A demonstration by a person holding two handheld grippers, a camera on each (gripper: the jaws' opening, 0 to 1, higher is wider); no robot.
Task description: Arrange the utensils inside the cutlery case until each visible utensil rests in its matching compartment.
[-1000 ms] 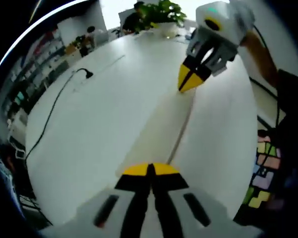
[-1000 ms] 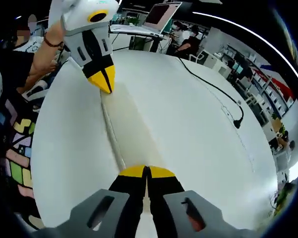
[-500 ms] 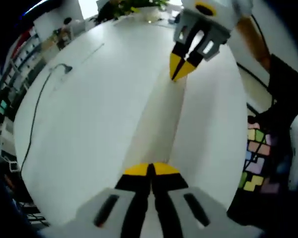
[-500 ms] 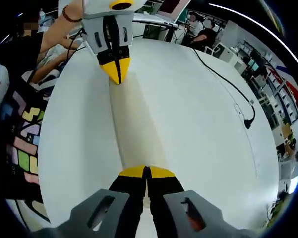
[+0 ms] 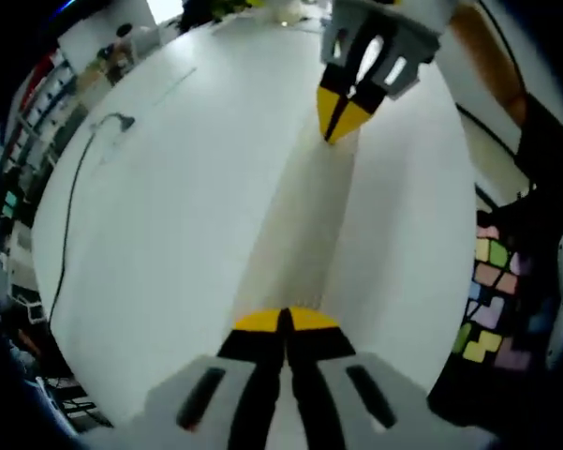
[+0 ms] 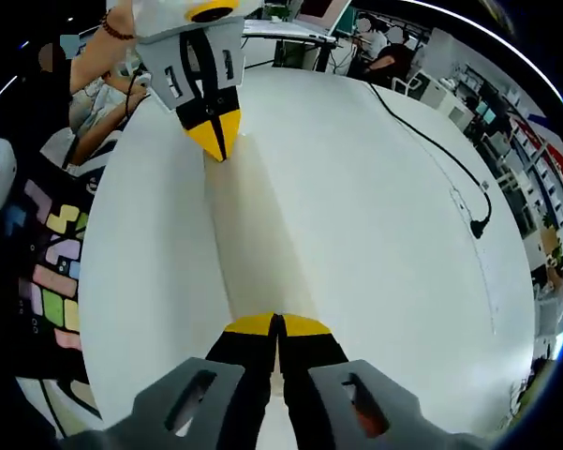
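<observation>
Fingers (image 5: 286, 322) pinched; cream strip (image 5: 300, 220) between grippers unclear.

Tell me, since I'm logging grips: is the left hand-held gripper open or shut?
Shut: the left hand-held gripper's yellow tips meet, with no gap, above the white table.

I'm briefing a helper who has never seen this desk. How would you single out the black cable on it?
Start at the big white table. In the right gripper view, look to the right of the pale strip running down its middle: the black cable snakes across the bare top and ends in a plug. It is the one thin dark line on the white surface.
</observation>
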